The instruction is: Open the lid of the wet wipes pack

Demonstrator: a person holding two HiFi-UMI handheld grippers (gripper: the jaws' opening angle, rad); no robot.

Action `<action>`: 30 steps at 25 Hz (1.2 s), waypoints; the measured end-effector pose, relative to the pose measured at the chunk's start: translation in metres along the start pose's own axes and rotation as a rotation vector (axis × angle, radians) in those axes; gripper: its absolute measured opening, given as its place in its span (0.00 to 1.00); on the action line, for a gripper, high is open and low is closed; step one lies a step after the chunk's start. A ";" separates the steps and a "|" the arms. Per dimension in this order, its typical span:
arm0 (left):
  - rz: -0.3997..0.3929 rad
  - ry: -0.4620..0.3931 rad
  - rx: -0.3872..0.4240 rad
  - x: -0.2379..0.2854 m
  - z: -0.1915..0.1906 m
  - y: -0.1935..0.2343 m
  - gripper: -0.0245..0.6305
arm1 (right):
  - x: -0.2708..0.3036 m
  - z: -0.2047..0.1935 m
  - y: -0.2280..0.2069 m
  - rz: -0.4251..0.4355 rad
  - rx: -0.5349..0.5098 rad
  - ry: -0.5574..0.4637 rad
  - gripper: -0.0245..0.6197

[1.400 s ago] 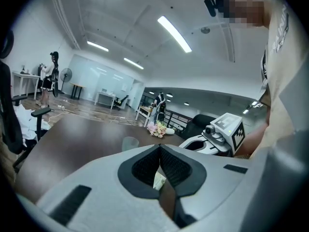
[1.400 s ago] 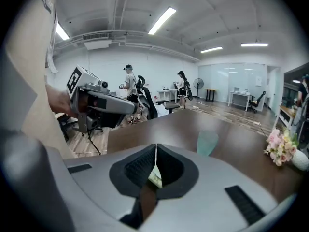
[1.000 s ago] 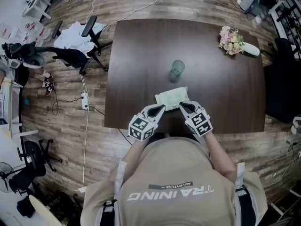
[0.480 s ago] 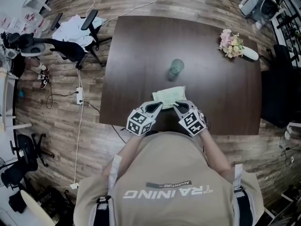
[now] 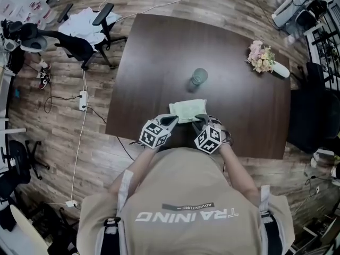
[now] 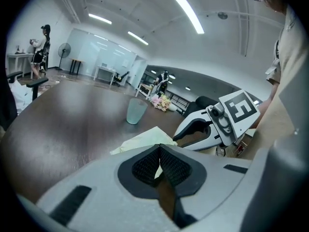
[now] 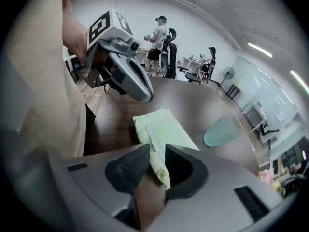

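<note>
The wet wipes pack (image 5: 187, 110) is pale green and lies flat near the front edge of the dark wooden table (image 5: 159, 52). My left gripper (image 5: 172, 120) is at the pack's near left corner. In the left gripper view the gripper (image 6: 159, 148) has its jaws closed, with a pale sliver of the pack (image 6: 141, 139) pinched between the pads. My right gripper (image 5: 201, 118) is at the near right corner. In the right gripper view the gripper (image 7: 157, 151) is narrowed onto the pack's crinkled edge (image 7: 161, 129). The lid looks flat.
A teal glass (image 5: 199, 76) stands just beyond the pack. A bunch of flowers in a white vase (image 5: 262, 57) lies at the table's far right. Office chairs (image 5: 85, 39) and a power strip with cables (image 5: 83, 100) are on the floor to the left.
Both grippers have drawn closer together and closed onto the near edge of the pack. The head view has shifted a little.
</note>
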State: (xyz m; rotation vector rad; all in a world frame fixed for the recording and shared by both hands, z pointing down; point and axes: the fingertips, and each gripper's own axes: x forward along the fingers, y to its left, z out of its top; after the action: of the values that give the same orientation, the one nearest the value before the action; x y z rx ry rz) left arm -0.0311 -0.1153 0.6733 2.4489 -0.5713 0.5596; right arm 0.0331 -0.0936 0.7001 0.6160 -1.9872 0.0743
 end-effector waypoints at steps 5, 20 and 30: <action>0.008 0.050 0.000 0.006 -0.010 0.011 0.05 | 0.013 0.006 -0.005 -0.014 -0.135 0.034 0.15; 0.008 0.175 0.014 0.034 -0.039 0.026 0.05 | 0.029 0.003 0.000 0.006 -0.271 0.083 0.16; -0.002 0.226 0.072 0.038 -0.046 0.028 0.05 | 0.038 0.001 0.004 -0.071 -0.348 0.101 0.17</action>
State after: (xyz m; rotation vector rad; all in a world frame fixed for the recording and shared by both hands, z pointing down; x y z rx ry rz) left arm -0.0259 -0.1186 0.7391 2.4093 -0.4632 0.8558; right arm 0.0164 -0.1054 0.7325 0.4457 -1.8217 -0.2739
